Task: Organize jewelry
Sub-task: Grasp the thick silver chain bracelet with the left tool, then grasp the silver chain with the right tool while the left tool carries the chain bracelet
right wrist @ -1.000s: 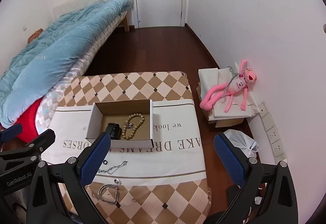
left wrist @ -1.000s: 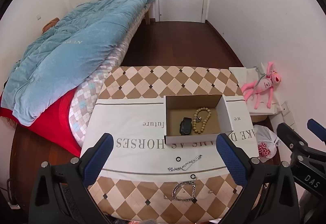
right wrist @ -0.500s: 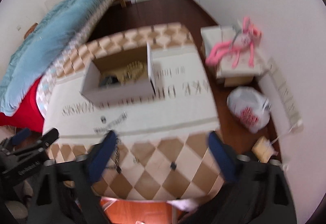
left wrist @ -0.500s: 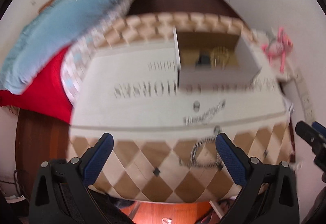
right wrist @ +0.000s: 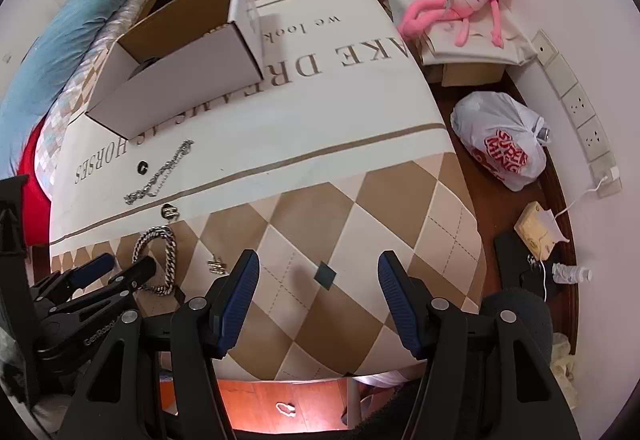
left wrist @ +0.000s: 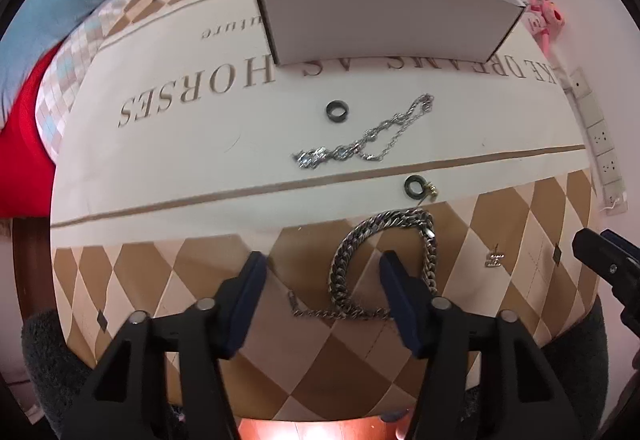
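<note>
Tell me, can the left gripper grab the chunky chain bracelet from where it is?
Probably yes. The left gripper is open right over the chunky chain bracelet, one finger inside its loop, and nothing lies in between.

Left gripper (left wrist: pixel 322 270): lowered from high above the tabletop (left wrist: pixel 200 159) to just over its near edge; fingers (left wrist: pixel 394 280) narrowed from a wide spread, now open around the left curve of the heavy chain bracelet (left wrist: pixel 344 272), right finger inside the loop.

Right gripper (right wrist: pixel 318 272): likewise lowered and brought forward, fingers narrowed but open, over bare checkered cloth right of the bracelet.

Box (left wrist: pixel 384 7) interior: hidden from the left wrist view by its front wall.
</note>
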The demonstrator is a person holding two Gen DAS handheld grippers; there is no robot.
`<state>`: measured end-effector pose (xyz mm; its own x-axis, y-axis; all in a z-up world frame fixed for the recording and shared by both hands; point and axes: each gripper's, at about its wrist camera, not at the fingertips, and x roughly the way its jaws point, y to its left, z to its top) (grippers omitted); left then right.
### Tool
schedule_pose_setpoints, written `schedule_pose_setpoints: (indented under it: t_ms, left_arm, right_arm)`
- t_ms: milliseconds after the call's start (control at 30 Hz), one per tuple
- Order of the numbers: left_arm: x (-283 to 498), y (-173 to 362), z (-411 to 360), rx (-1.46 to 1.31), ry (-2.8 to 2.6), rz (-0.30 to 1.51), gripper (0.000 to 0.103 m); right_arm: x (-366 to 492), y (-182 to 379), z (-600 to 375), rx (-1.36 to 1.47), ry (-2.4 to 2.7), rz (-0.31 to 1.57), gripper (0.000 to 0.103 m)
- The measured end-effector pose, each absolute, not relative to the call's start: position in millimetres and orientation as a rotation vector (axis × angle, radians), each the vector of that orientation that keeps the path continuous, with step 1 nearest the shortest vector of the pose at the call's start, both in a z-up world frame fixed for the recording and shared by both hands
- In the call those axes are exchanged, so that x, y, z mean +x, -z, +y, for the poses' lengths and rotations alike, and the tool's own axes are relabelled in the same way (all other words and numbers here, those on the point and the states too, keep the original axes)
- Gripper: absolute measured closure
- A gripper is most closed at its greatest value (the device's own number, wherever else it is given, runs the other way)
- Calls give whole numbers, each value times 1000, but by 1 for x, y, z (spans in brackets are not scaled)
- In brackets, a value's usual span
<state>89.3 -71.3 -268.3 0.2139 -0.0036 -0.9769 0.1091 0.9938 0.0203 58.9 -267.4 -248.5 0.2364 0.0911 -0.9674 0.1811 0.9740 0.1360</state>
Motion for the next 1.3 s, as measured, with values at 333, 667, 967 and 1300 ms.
schedule_pose_setpoints:
  t_ms: [333, 667, 967, 1300]
  left_arm:
    - [83, 258, -68, 55, 101, 1329, 97]
    - [82, 212, -10, -21, 24, 1223, 97]
    - [124, 217, 31, -53, -63, 1209, 97]
    - [146, 230, 42, -72, -76, 1237, 97]
  right_arm:
    - [62, 247, -262, 244, 44, 1345, 39]
    - [75, 240, -238, 328, -85, 1333, 39]
    - [130, 254, -200, 403, -128, 1343, 39]
    - [165, 277, -144, 140, -47, 1351, 103]
